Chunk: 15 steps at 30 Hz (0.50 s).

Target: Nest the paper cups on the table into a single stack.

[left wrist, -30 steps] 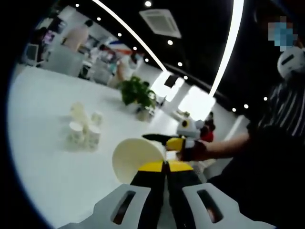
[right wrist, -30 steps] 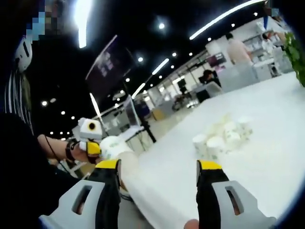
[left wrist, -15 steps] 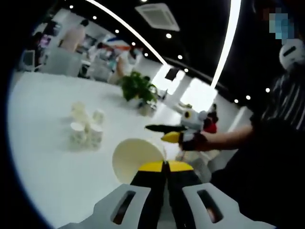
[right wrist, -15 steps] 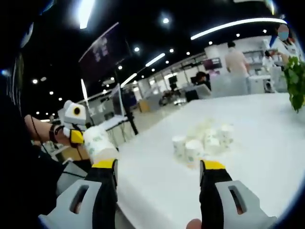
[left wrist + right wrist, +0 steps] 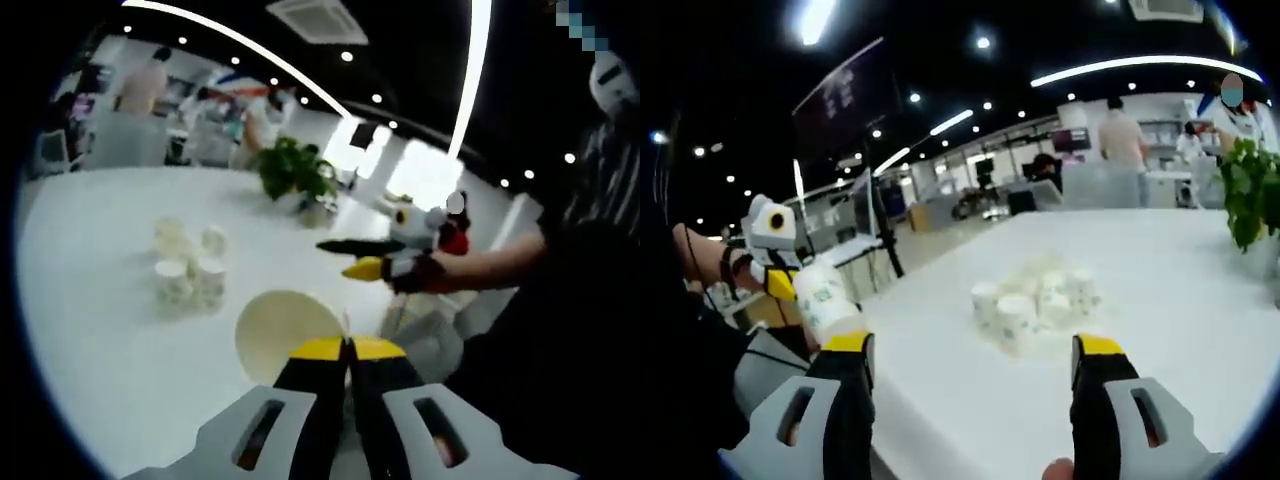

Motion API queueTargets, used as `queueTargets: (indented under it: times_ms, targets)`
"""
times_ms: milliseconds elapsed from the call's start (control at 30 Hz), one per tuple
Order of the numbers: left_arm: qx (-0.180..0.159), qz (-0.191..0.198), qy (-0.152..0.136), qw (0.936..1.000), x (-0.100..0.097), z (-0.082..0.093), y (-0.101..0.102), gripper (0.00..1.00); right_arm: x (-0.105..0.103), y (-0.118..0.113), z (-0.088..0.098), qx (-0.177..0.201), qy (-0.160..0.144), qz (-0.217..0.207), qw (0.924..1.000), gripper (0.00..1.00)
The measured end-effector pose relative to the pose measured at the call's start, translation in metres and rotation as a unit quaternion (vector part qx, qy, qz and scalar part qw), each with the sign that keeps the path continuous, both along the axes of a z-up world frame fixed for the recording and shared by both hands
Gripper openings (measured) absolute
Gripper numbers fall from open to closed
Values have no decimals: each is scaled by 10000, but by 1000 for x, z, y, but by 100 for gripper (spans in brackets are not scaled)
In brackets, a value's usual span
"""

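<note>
A cluster of several white paper cups (image 5: 186, 266) stands on the white table (image 5: 90, 330). My left gripper (image 5: 348, 347) is shut on the rim of one paper cup (image 5: 285, 333), whose open mouth faces the camera. In the right gripper view this held cup (image 5: 822, 297) hangs off the table's left edge, pinched by the left gripper (image 5: 780, 283). My right gripper (image 5: 970, 345) is open with nothing between its fingers, and the cup cluster (image 5: 1028, 303) lies ahead of it. The right gripper (image 5: 348, 257) is held in a hand above the table's near edge.
A green potted plant (image 5: 293, 170) stands on the far side of the table, and it also appears as a plant (image 5: 1250, 190) at the right. A person's dark sleeve (image 5: 540, 300) fills the right side. People and desks lie in the background.
The right gripper's view has swung toward the table, so the cup cluster now sits between its jaws. The left gripper still holds its cup. In the left view the right gripper has drifted slightly up and right.
</note>
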State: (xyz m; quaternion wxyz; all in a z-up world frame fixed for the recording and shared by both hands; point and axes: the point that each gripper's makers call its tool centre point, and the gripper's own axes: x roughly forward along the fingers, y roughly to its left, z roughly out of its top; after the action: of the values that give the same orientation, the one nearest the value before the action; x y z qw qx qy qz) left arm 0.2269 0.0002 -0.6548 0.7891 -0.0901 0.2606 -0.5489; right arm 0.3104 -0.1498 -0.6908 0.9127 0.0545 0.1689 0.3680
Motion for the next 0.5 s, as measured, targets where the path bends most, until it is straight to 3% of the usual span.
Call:
queueTargets:
  times_ms: [500]
  targets:
    - [509,-154,-63,9986,4,-10,-8,0,9,-19,-11,-229,-81,-393,9989,100]
